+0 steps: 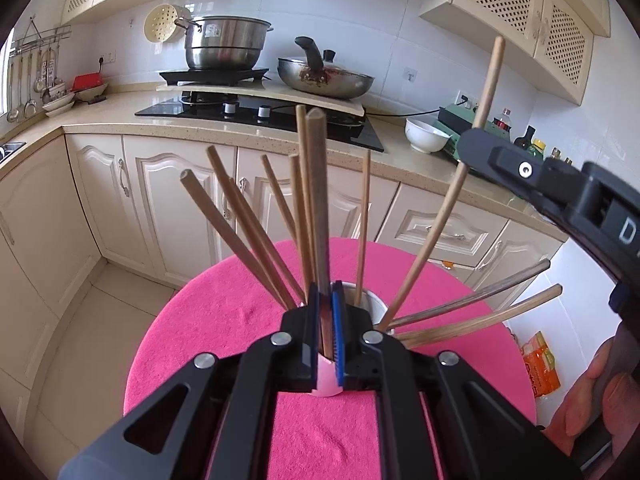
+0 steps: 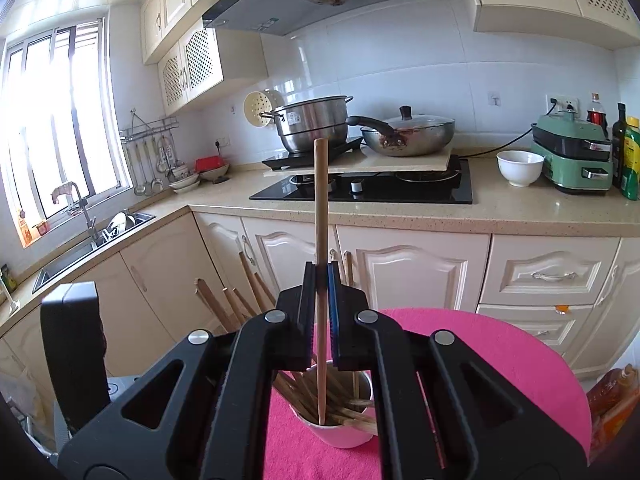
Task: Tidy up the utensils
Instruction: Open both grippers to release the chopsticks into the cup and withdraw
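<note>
Both grippers are mid-drop: left gripper (image 1: 328, 300) clamps a dark chopstick (image 1: 318, 200), right gripper (image 2: 321, 280) a pale chopstick (image 2: 321, 216), tips in the cup (image 2: 340, 434) low center. Next, probably just let go.

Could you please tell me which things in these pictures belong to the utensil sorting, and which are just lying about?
In the job: left gripper shut on dark chopstick; right gripper shut on light chopstick; cup.

Lying about: steel pot, pan, white bowl.

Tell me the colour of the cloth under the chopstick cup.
Bright pink cloth; clearest in the right wrist view.
</note>
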Demonstrator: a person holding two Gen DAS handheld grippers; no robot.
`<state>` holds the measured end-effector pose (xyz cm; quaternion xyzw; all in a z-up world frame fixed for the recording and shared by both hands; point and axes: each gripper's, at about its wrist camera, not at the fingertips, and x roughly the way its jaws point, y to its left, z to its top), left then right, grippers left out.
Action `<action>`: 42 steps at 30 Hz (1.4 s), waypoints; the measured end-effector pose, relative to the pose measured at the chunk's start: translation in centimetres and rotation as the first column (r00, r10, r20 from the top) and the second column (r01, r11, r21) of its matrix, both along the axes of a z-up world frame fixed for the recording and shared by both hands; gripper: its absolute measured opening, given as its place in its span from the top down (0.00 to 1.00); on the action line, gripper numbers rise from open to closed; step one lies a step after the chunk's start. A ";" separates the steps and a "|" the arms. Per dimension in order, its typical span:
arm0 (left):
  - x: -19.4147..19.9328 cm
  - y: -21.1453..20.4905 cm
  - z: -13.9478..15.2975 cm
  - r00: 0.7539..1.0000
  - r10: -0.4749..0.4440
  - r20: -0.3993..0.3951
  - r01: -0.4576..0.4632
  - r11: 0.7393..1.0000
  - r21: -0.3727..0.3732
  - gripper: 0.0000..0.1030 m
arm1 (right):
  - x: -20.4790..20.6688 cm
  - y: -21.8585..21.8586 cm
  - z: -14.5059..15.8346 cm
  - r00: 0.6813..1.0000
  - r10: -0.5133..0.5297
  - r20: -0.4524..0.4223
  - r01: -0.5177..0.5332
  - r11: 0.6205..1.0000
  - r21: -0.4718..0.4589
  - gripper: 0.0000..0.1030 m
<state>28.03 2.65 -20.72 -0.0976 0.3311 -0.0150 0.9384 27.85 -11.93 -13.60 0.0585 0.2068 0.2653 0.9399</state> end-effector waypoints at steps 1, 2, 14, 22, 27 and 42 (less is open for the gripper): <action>-0.1 0.1 0.1 1.000 0.002 0.000 -0.002 1.000 -0.003 0.90 | 0.0 0.0 0.0 1.000 -0.001 0.001 0.001 1.000 -0.004 0.94; -0.2 0.2 0.3 1.000 0.005 0.000 -0.005 1.000 -0.006 0.84 | -0.1 0.1 0.0 1.000 -0.001 0.001 0.001 1.000 -0.007 0.94; -2.4 3.1 2.6 0.994 0.096 0.052 -0.097 0.995 0.021 0.71 | -1.1 0.5 -0.1 1.000 0.001 0.004 -0.001 0.999 -0.036 0.94; -2.7 3.9 3.3 0.987 0.155 0.052 -0.160 0.979 0.122 0.71 | -1.5 0.7 -0.2 1.000 0.008 0.012 -0.007 0.997 -0.076 0.94; -2.5 4.3 3.6 0.984 0.173 0.043 -0.178 0.973 0.145 0.71 | -1.8 1.6 -1.2 1.000 0.019 0.012 -0.017 0.990 -0.138 0.94; -2.6 4.5 3.9 0.978 0.208 0.023 -0.208 0.964 0.165 0.71 | -1.8 2.8 -6.4 0.997 0.030 -0.068 -0.047 0.966 -0.256 0.94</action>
